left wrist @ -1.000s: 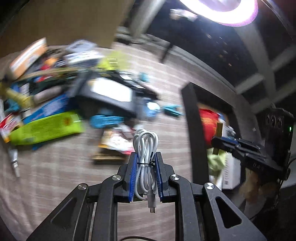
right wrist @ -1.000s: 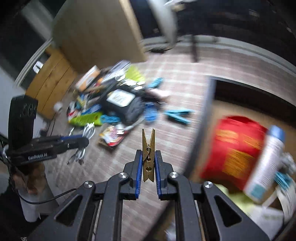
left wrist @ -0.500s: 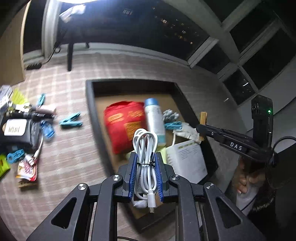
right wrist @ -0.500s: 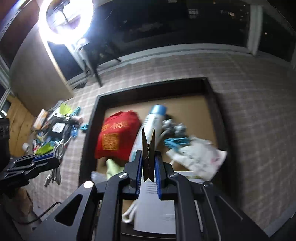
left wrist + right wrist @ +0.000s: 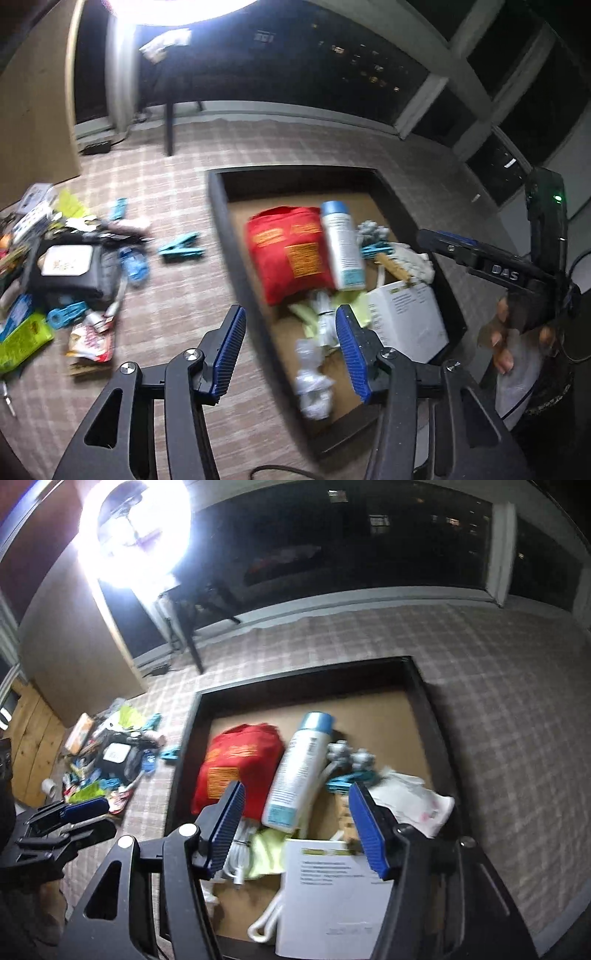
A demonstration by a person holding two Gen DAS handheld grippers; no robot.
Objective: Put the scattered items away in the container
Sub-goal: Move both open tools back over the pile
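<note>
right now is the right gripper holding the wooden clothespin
No, the right gripper stands open with nothing between its blue pads, and the wooden clothespin lies in the container.

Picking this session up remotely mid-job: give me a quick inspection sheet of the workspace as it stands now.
Surface: checked floor covering, mostly bare around the tray.
Job's things: black tray holds red pouch, spray can, white booklet, wooden clothespin and white cable bundle, blurred.
Clutter: pile of scattered items left of the tray; teal clip lies apart from it.
Grippers: left gripper and right gripper have both just been opening; jaws spread wide over the tray, nothing between the pads.
Cables: thin dark lead under the left gripper.
Surroundings: ring light, dark windows.
</note>
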